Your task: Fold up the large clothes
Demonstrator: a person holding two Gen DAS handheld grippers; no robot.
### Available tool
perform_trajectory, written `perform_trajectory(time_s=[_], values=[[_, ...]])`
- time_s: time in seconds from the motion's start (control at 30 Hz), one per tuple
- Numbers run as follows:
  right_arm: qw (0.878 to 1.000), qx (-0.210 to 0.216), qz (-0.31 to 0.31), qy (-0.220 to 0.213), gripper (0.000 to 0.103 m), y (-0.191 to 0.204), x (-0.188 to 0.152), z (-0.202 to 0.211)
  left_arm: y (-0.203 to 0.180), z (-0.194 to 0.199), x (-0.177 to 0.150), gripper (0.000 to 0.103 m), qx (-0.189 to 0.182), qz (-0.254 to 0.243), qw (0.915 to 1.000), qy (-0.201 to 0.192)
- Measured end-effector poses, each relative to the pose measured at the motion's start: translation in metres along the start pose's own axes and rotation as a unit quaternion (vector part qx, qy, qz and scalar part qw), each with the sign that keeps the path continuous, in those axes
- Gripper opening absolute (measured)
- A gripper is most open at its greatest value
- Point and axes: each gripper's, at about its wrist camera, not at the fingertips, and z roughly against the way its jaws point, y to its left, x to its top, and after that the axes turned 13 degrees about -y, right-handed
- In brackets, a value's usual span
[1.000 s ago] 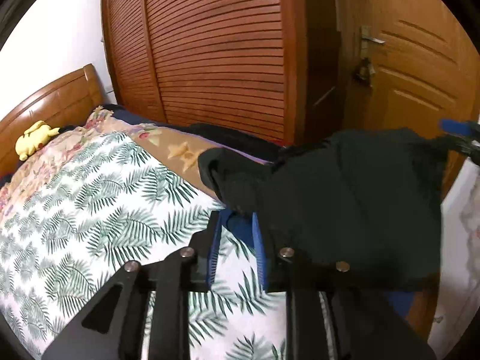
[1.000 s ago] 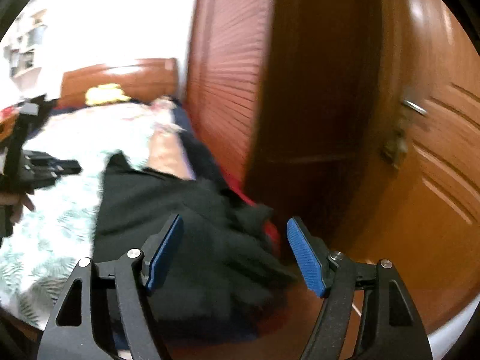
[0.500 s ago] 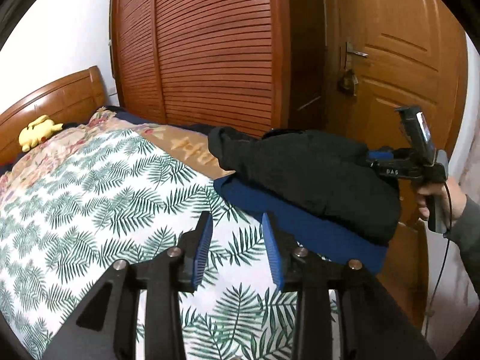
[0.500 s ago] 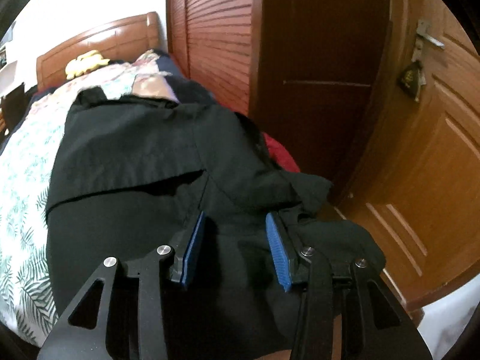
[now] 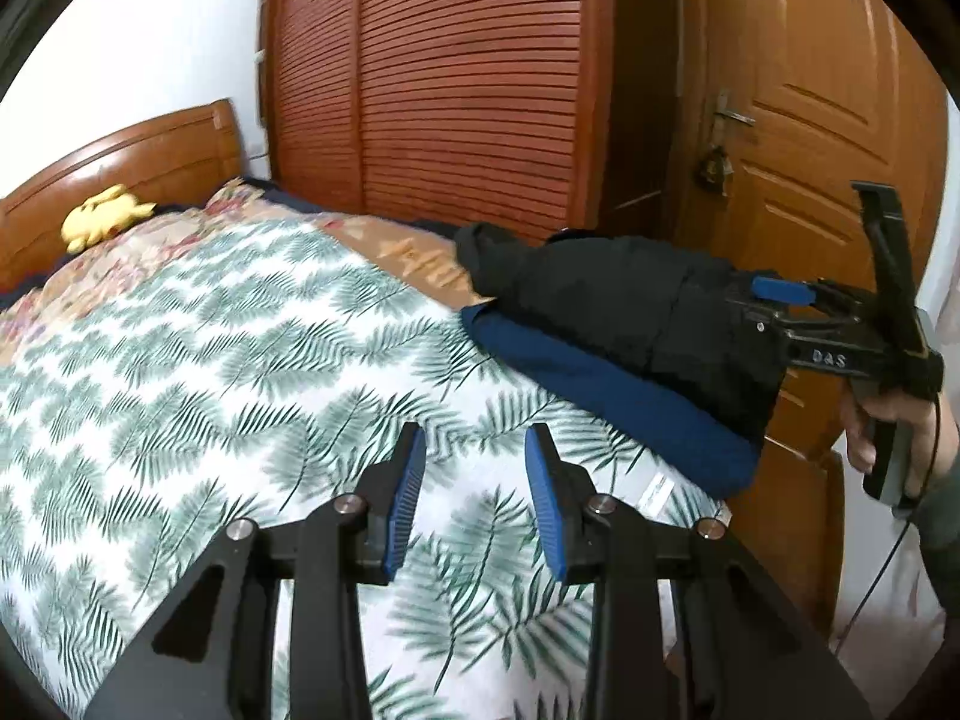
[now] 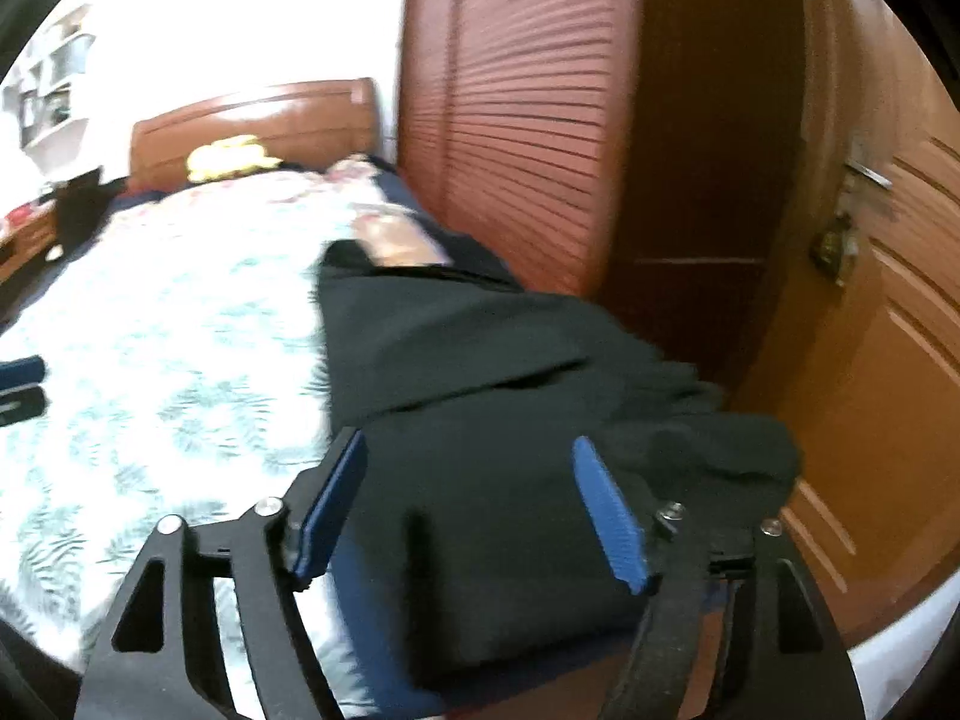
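Jaws: left gripper (image 5: 474,498) parted, empty, above the bed (image 5: 198,360); right gripper (image 6: 474,510) opening over the black garment (image 6: 498,396) at the bed's corner, pads clear.

Left gripper (image 5: 474,501) hangs empty above the fern-print quilt (image 5: 210,372); black garment (image 5: 618,300) lies on a blue one (image 5: 606,396).
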Motion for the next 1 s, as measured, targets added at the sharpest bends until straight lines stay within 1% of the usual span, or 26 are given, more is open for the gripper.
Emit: perform_trajectory(time_s=[0.1, 0.23, 0.4, 0.6, 0.7, 0.77, 0.93, 1.0], values=[[1.0, 0.028, 0.002, -0.009, 0.082, 0.032, 0.001, 0.003, 0.014, 0.016, -0.011, 0.033, 0.016, 0.016, 0.9997, 0.005], [0.998, 0.064, -0.008, -0.017, 0.085, 0.08, 0.0, 0.004, 0.033, 0.036, -0.022, 0.033, 0.054, 0.018, 0.9984, 0.005], [0.996, 0.083, 0.004, -0.02, 0.088, 0.129, -0.004, -0.006, 0.057, 0.048, -0.037, 0.033, 0.091, 0.021, 0.9956, 0.006], [0.994, 0.112, 0.008, -0.009, 0.088, 0.177, -0.018, -0.025, 0.091, 0.055, -0.063, 0.033, 0.104, 0.04, 0.9938, 0.009], [0.992, 0.123, 0.012, -0.002, 0.088, 0.197, -0.026, -0.036, 0.103, 0.061, -0.077, 0.034, 0.143, 0.029, 0.9893, 0.006], [0.991, 0.133, 0.012, 0.004, 0.088, 0.211, -0.031, -0.041, 0.11, 0.067, -0.085, 0.034, 0.16, 0.03, 0.9866, 0.007], [0.986, 0.168, 0.001, 0.011, 0.088, 0.239, -0.043, -0.047, 0.133, 0.084, -0.112, 0.034, 0.194, 0.073, 0.9781, 0.019], [0.984, 0.179, 0.0, 0.014, 0.088, 0.25, -0.048, -0.045, 0.137, 0.092, -0.12, 0.034, 0.2, 0.087, 0.9757, 0.021]])
